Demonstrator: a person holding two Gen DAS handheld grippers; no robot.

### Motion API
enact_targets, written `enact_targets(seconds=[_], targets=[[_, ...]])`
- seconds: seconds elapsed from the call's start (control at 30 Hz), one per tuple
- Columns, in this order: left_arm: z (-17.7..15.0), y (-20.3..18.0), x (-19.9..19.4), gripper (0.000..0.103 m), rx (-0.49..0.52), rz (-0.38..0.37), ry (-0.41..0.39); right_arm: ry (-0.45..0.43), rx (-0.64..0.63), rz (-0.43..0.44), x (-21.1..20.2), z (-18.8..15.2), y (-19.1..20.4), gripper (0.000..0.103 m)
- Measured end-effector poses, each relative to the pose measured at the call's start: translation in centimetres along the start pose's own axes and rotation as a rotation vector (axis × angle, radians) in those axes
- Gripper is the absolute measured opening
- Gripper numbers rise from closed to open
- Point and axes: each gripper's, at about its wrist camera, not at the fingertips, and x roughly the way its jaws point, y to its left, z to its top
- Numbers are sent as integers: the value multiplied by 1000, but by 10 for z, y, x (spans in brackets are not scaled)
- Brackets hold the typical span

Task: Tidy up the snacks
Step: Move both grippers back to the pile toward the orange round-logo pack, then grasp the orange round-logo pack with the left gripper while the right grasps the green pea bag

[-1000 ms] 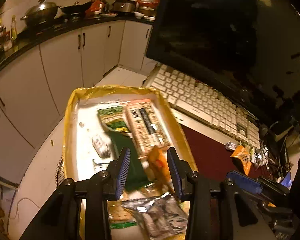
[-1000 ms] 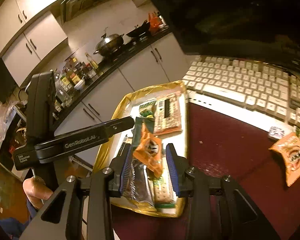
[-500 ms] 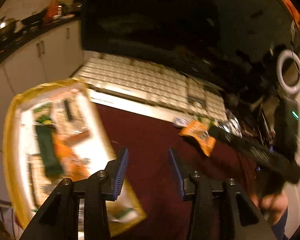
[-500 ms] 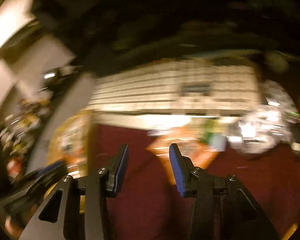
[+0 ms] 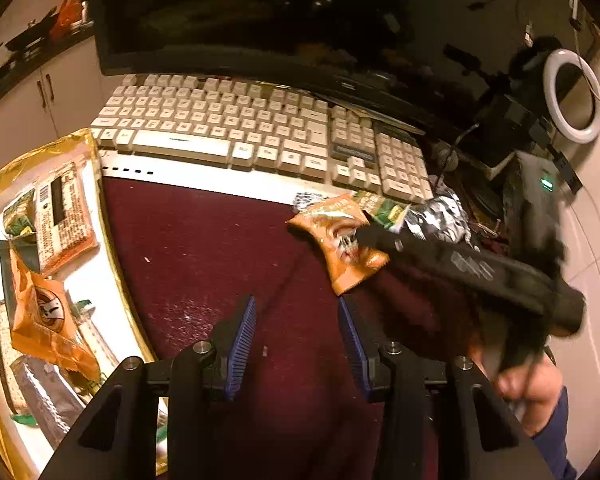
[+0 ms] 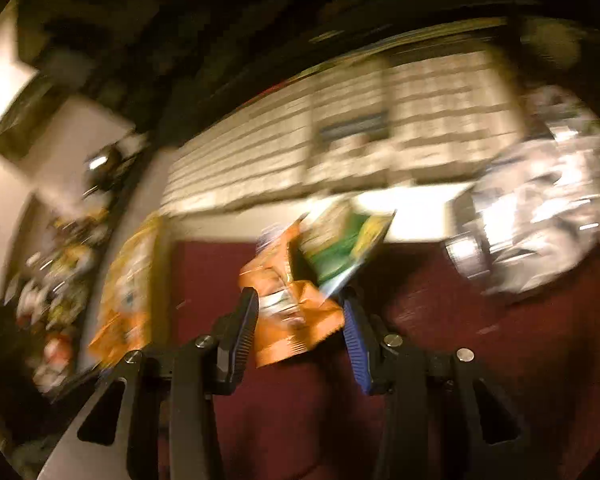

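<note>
A: Where's the next snack?

B: The orange packet (image 6: 290, 300) lies on the dark red mat (image 5: 204, 248) below the keyboard (image 5: 236, 128), with a green packet (image 6: 340, 248) overlapping its upper right edge and a crumpled silver wrapper (image 6: 540, 216) off at three o'clock. In the left wrist view it sits at about one o'clock from the left gripper (image 5: 296, 340).

A: And the right gripper (image 6: 300, 320)?

B: Its jaws have just been opening and now stand apart, with the orange packet's lower half between them. The view is blurred, so I judge the pads aren't pressing yet; the left pad looks just beside the packet's edge, the right one near the green packet's corner.

A: How should the pick go?

B: I'd settle the hand first, then close on the orange packet's lower half only, keeping clear of the green one so it doesn't drag along. Thin film will crumple; a flat pinch should do.

A: The left gripper?

B: Unclenched, nothing between its fingers, over bare mat. The gold-rimmed tray (image 5: 112, 216) with sorted snacks lies at nine o'clock.
</note>
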Motion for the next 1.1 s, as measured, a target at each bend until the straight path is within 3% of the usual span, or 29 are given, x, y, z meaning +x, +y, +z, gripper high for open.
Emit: enact_targets(seconds=[0.03, 0.07, 0.1, 0.17, 0.3, 0.37, 0.43, 0.57, 0.67, 0.83, 0.9, 1.03, 1.07, 1.1], targets=[[2, 1, 1, 44, -6, 5, 0, 14, 8, 55, -1, -1, 1, 41], [3, 3, 1, 45, -13, 10, -1, -5, 21, 54, -5, -1, -1, 41], [5, 5, 1, 48, -19, 15, -2, -31, 17, 18, -10, 0, -2, 41], [9, 5, 3, 63, -32, 28, -2, -95, -3, -94, -22, 3, -5, 41], [20, -3, 13, 65, -36, 39, 4, -179, 53, -100, -46, 4, -21, 41], [26, -11, 22, 73, -27, 47, 14, -215, 54, -125, -54, 4, -21, 41], [30, -19, 33, 74, -19, 71, 27, -241, 66, -137, -60, 4, -24, 41], [33, -34, 53, 77, 19, 114, 55, -255, 100, -131, -68, 7, -33, 41], [32, -44, 67, 81, 75, 201, 40, -254, 115, -124, -68, 8, -38, 41], [31, -43, 81, 81, 85, 208, -12, -257, 108, -134, -68, 6, -36, 41], [31, -42, 81, 77, 92, 205, -40, -258, 106, -140, -66, 6, -35, 41], [27, -46, 78, 25, 122, 181, -95, -255, 93, -159, -61, 6, -34, 42], [26, -48, 77, 15, 137, 185, -106, -259, 89, -166, -61, 7, -33, 42], [25, -48, 76, 15, 146, 197, -119, -261, 81, -179, -60, 7, -32, 42]])
